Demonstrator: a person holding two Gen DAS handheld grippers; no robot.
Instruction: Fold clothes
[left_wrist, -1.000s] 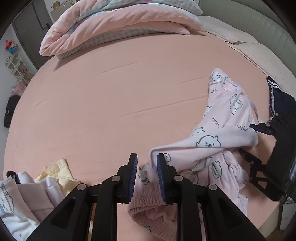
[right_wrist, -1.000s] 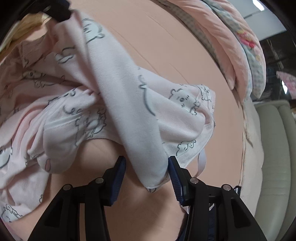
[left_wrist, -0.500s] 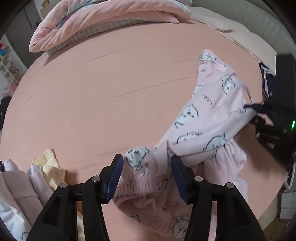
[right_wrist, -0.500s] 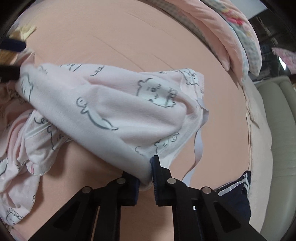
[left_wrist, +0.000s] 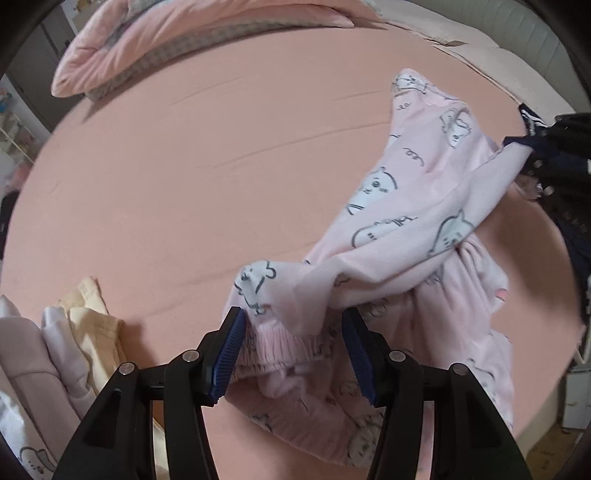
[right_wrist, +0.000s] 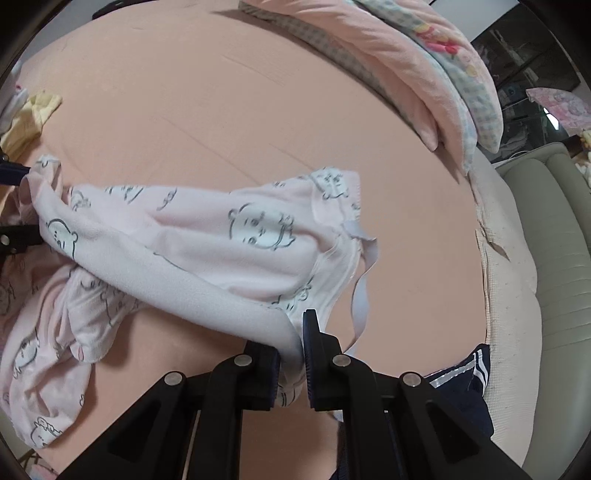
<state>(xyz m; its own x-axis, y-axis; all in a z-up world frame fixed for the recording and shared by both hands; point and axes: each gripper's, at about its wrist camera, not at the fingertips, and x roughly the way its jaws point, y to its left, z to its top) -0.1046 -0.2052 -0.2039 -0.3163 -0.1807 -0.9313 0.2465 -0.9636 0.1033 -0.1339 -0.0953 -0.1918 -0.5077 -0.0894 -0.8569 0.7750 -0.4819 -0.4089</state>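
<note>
With the right tongs pinching a hem of the pale pink cartoon-print fleece pyjama garment, the spread left tongs straddle its ribbed waistband and next need to clamp it.

One pink cartoon-print fleece garment, one navy white-striped garment right of the fingers, one folded pink quilt beyond.

Wide bare bed sheet lies open beyond the pink pyjamas; folded quilt blocks its far edge.
</note>
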